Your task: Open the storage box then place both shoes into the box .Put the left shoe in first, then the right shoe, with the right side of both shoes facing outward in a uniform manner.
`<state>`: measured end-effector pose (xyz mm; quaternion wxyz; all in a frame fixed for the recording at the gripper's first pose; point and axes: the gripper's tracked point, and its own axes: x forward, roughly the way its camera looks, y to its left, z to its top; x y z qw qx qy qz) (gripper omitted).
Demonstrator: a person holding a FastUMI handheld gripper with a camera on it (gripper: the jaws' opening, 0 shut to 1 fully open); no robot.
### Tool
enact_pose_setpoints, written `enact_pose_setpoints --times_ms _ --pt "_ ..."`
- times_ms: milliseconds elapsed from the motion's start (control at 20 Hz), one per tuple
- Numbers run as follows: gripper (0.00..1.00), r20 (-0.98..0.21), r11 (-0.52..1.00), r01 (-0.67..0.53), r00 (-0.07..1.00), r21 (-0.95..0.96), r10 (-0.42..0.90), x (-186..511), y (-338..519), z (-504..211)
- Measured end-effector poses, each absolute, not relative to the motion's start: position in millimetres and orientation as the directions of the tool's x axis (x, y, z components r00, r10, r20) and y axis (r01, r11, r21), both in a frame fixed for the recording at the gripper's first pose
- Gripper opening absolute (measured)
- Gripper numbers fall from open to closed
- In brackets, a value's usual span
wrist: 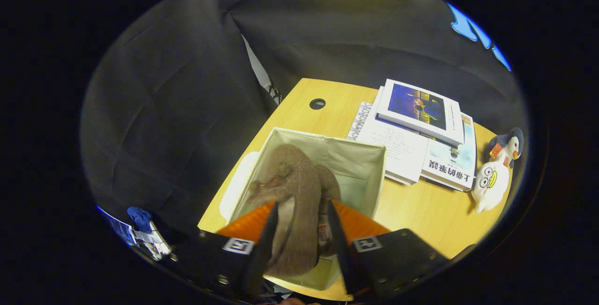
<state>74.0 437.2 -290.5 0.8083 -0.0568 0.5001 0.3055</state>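
Observation:
A white fabric storage box (360, 164) stands open on the wooden table (421, 211). A brown fuzzy shoe (295, 178) hangs down into the box, toe deep inside and heel end toward me. My gripper (302, 207) is shut on that shoe, with both fingers pressing its sides just above the box's near rim. A second brown shape (331, 184) lies against the shoe on its right inside the box; I cannot tell whether it is the other shoe. The bottom of the box is hidden by the shoe.
A flat white piece (236, 183), likely the lid, lies against the box's left side. A stack of books (421, 132) sits right of the box, with a penguin plush toy (493, 176) beyond it. A round cable hole (317, 104) is behind the box.

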Motion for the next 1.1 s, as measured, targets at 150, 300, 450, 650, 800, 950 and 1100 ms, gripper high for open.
enact_pose_setpoints --times_ms 150,300,450,650,800,950,1100 --pt "1.0 -0.806 0.81 -0.551 0.376 0.201 0.456 87.7 420.4 -268.7" --pt "1.0 -0.746 0.811 -0.541 0.44 0.224 0.5 93.4 400.5 -238.1" --pt "1.0 -0.672 0.825 -0.517 0.53 0.227 0.517 103.5 362.4 -202.4" --pt "1.0 -0.616 0.875 -0.441 0.637 0.202 0.464 106.7 301.5 -172.3" --pt "0.99 -0.587 0.91 -0.359 0.698 0.209 0.41 104.3 255.7 -153.6" --pt "1.0 -0.482 0.94 -0.3 0.807 0.166 0.342 103.1 205.5 -118.8" --pt "1.0 -0.386 0.97 -0.221 0.89 0.097 0.242 94.8 154.3 -85.1"
